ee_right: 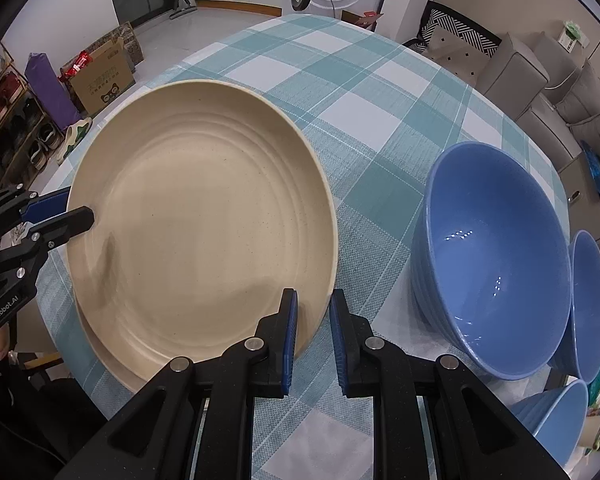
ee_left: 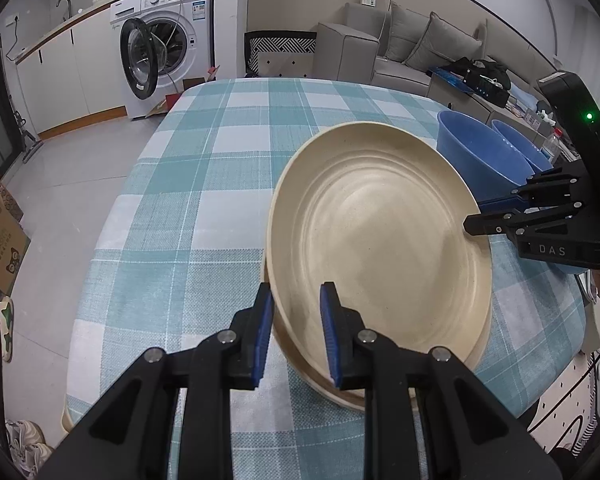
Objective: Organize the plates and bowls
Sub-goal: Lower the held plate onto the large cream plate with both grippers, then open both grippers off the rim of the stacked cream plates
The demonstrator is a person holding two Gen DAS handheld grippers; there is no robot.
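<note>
A beige plate (ee_left: pixel 380 232) (ee_right: pixel 196 232) hangs tilted over a second beige plate (ee_left: pixel 332 392) (ee_right: pixel 100 344) that lies on the checked tablecloth (ee_left: pixel 200 200) (ee_right: pixel 360 100). My left gripper (ee_left: pixel 296 292) (ee_right: pixel 76 208) is shut on the top plate's near-left rim. On the opposite rim, my right gripper (ee_right: pixel 314 300) (ee_left: pixel 476 216) is shut as well. A large blue bowl (ee_right: pixel 496 256) (ee_left: pixel 480 156) stands to the right of the plates. A second blue bowl (ee_right: pixel 588 304) (ee_left: pixel 520 140) sits beside it, and a third (ee_right: pixel 556 416) is nearer the table's edge.
Beyond the table's far end stands a washing machine (ee_left: pixel 160 52) with its door open. A grey sofa (ee_left: pixel 420 48) runs along the right side. A cardboard box (ee_right: pixel 104 80) and a shoe rack (ee_right: pixel 16 120) are on the floor to the left.
</note>
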